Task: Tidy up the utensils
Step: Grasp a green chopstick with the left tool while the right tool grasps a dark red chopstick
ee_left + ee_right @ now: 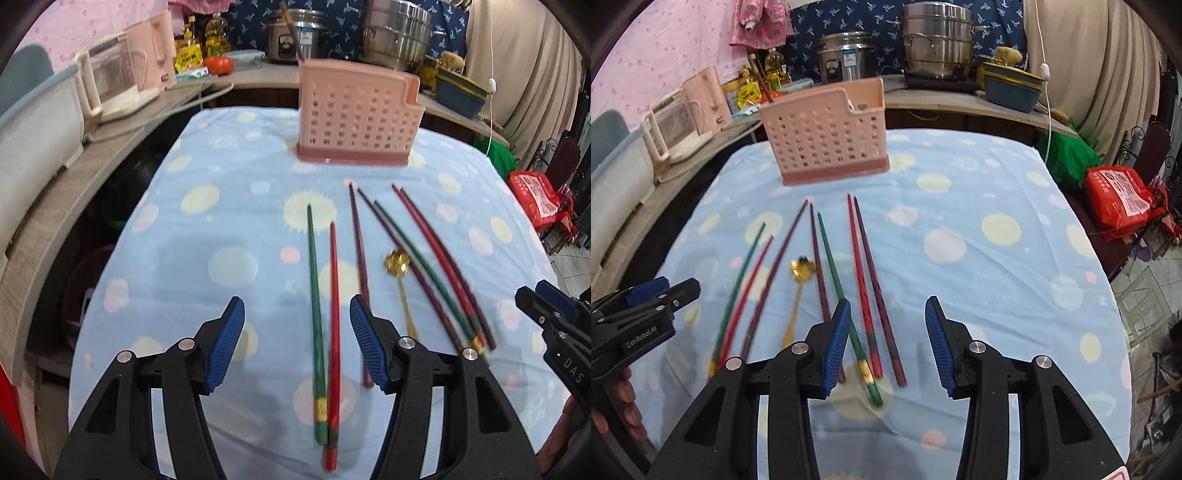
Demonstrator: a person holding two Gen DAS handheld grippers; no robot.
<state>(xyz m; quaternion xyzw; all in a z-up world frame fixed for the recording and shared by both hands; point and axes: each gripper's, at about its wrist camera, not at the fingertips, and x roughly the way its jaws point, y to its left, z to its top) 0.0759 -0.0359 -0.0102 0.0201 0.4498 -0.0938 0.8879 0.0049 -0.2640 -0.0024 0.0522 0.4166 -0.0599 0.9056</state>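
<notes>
- Left gripper: jaws wide, nothing held.
- Right gripper: jaws apart, nothing held.
- Lacquered chopsticks, small gold spoon lying near.
- Perforated pink plastic utensil holder upright, far.

Bare tablecloth right of chopsticks; holder seemingly blocks beyond.

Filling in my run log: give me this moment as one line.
left hand-held gripper: open, empty | right hand-held gripper: open, empty | chopsticks, gold spoon: on tablecloth | pink holder: upright
</notes>
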